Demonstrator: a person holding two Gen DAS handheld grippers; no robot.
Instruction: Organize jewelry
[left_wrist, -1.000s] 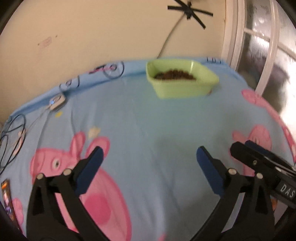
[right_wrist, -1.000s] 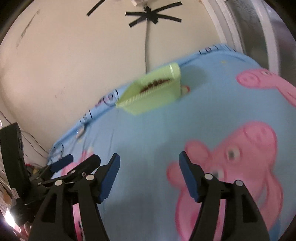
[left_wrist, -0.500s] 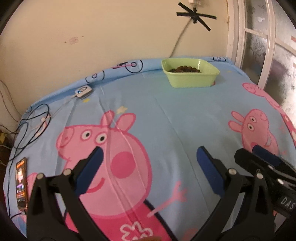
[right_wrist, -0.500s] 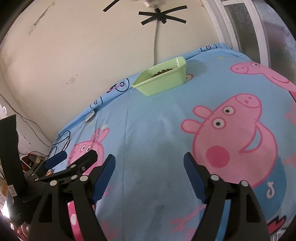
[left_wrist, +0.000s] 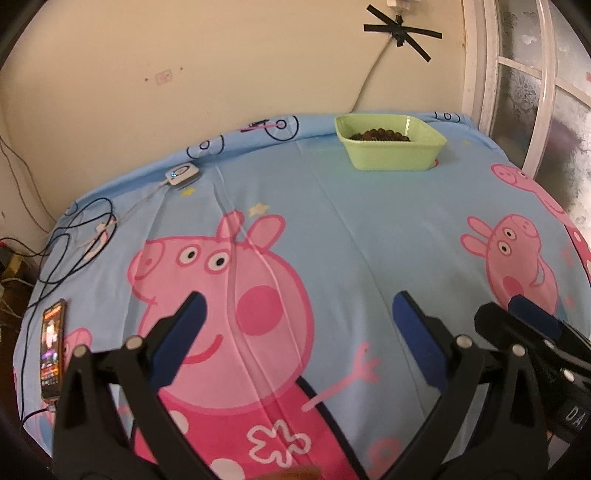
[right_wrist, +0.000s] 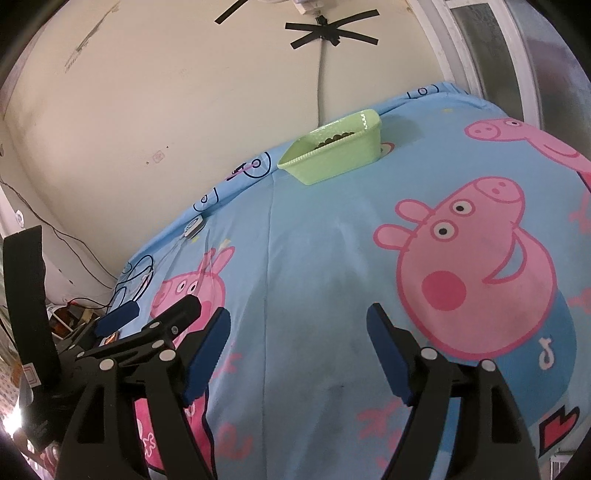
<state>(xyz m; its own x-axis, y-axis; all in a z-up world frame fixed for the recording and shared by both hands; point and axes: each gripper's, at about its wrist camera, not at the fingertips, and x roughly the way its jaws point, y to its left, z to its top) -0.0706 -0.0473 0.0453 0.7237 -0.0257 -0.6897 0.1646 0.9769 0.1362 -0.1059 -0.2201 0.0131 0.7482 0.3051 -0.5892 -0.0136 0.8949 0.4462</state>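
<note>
Green tray (left_wrist: 390, 155) with dark beads (left_wrist: 380, 134) sits at bed's far edge by wall. Left gripper (left_wrist: 299, 325) and right gripper (right_wrist: 297, 343) both wide open, empty, over bare blue sheet (left_wrist: 369, 229). Phone (left_wrist: 51, 349) at left edge.

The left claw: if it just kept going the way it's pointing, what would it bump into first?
Probably the bedsheet itself. The left claw stands open and empty, angled down at the printed pink pig; the green tray of beads sits farther off by the wall. Depth is hard to judge.
</note>
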